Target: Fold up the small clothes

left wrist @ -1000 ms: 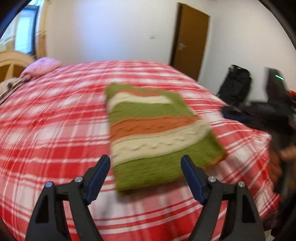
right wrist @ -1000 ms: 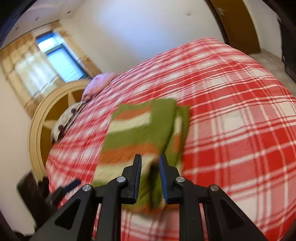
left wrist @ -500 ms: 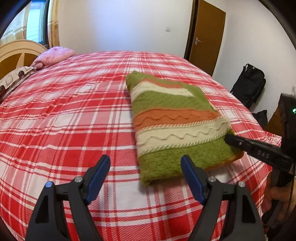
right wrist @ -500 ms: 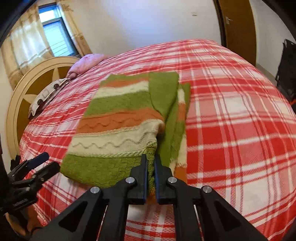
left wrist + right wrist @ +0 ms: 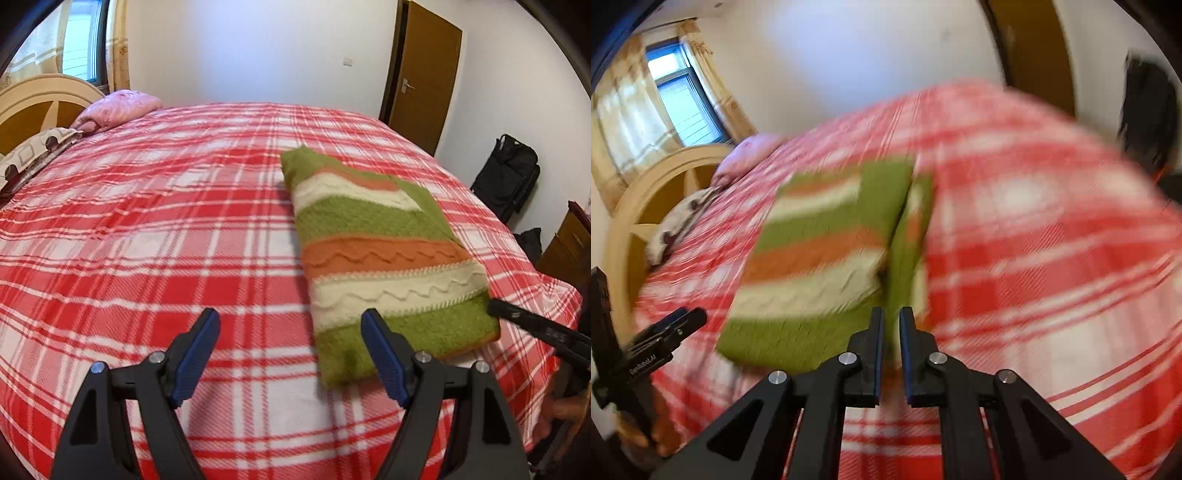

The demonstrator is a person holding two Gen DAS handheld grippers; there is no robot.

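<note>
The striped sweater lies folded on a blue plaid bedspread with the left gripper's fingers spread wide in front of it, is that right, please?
Not quite: the bedspread is red and white plaid, not blue, as the left wrist view shows. The rest holds: the striped sweater lies folded on it, and the left gripper has its fingers spread wide in front of it.

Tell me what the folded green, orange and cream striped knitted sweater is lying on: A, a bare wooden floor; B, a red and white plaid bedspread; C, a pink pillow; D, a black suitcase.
B: the folded green, orange and cream striped knitted sweater lies flat on the red and white plaid bedspread, well away from the pink pillow by the headboard.
</note>
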